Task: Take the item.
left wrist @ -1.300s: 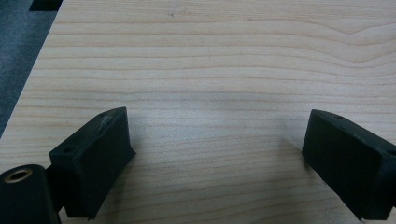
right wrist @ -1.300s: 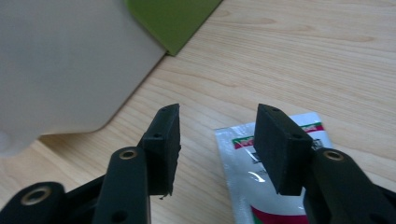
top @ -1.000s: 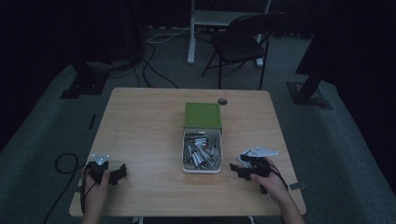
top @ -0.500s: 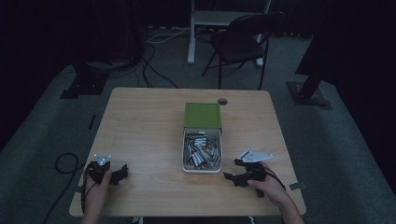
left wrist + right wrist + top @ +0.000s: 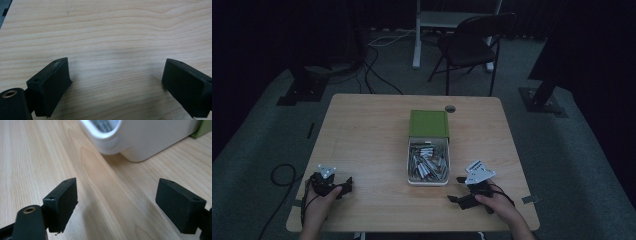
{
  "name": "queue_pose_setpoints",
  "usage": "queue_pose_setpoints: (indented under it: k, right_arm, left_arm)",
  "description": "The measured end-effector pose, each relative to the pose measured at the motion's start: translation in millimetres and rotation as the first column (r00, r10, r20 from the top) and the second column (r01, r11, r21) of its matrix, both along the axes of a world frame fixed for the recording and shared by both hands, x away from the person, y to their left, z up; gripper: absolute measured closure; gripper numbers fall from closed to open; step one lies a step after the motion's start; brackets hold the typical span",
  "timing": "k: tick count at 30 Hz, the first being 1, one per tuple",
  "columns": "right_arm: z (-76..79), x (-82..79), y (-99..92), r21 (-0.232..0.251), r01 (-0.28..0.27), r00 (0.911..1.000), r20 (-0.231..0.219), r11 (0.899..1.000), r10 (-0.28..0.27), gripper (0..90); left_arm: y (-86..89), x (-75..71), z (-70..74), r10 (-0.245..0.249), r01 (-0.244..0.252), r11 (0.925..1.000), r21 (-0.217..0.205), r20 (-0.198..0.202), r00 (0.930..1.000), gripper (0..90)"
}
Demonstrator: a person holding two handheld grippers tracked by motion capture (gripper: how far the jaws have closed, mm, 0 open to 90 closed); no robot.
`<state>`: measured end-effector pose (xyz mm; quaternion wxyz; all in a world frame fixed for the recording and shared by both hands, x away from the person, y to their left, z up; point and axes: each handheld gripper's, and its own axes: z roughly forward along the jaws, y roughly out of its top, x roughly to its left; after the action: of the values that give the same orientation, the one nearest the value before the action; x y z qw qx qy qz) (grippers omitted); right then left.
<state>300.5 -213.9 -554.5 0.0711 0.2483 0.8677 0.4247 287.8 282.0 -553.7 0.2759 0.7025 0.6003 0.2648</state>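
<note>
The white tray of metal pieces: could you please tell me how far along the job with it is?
Barely begun. Done: the tray sits full before the green box. In hand: nothing; the right gripper has just opened, empty, beside the tray. Left gripper rests open. Handling the pieces remains.

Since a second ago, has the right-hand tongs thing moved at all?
Yes. The right tongs have slid leftward along the table's near edge, closer to the white tray's near corner, and their jaws have just been opening, nothing between them.
</note>
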Motion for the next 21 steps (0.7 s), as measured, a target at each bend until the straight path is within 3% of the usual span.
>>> queue_pose_setpoints:
  k: [9, 16, 18, 19, 21]
  right_arm:
    - [-3.5, -2.6, 5.0, -0.058, -0.034, 0.9994, 0.006, 0.998, 0.034, 17.6]
    - [-4.1, -4.2, 7.5, -0.082, -0.052, 0.9985, 0.012, 0.995, 0.053, 13.7]
    - [-4.2, -4.6, 7.8, -0.083, -0.041, 0.999, 0.015, 0.996, 0.043, 13.7]
    - [-4.2, -5.0, 7.8, -0.083, -0.04, 0.999, 0.014, 0.996, 0.041, 13.7]
    - [-4.2, -4.6, 7.3, -0.078, -0.039, 0.9991, 0.011, 0.996, 0.04, 13.7]
  left_arm:
    - [-9.8, -1.4, 0.0, -0.078, 0.078, 0.9969, -0.008, -0.006, 0.9969, 8.7]
    - [-33.2, -4.4, 9.4, -0.192, 0.193, 0.9807, -0.033, 0.013, 0.9812, 8.7]
    - [-35.9, -5.1, 10.6, -0.205, 0.205, 0.978, -0.035, 0.018, 0.9786, 8.7]
    - [-43.8, -6.8, 14.2, -0.239, 0.24, 0.9698, -0.044, 0.027, 0.9707, 8.7]
    - [-47.4, -7.5, 15.4, -0.253, 0.254, 0.9659, -0.047, 0.029, 0.967, 8.7]
